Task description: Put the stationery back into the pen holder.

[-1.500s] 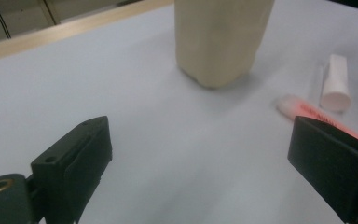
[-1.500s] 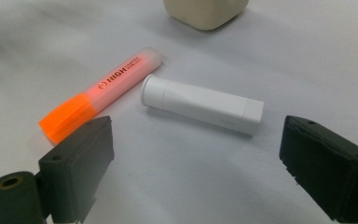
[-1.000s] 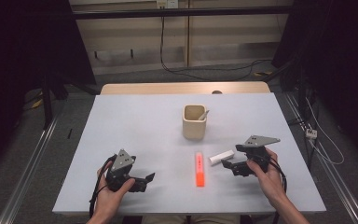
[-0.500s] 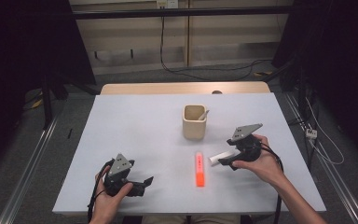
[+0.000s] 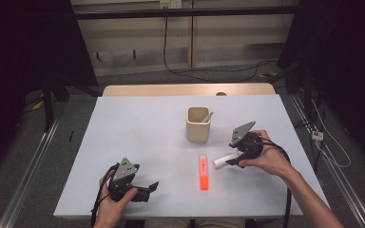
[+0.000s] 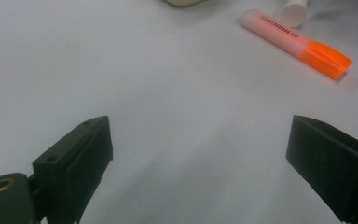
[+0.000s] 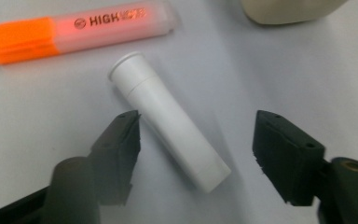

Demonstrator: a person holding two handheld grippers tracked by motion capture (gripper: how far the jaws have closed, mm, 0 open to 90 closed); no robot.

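1. Left gripper [image 5: 145, 189]: rests low on the white table [image 5: 138, 133] at its near left edge, held in the person's left hand [image 5: 111, 209]. Jaws stand wide apart with bare table between them.
2. Orange highlighter [image 5: 203, 172]: lies flat near the table's middle, just left of the white tube.
3. Beige cup [image 5: 198, 124]: stands upright beyond the highlighter, with a stick leaning inside it.
4. White tube [image 7: 168, 119]: lies flat on the table, between the jaws of the right gripper, close to the left pad and clear of the right pad.
5. Right gripper [image 5: 232, 156]: held in the right hand [image 5: 266, 159]. Jaws have just been closing and remain apart around the tube, not yet clamped
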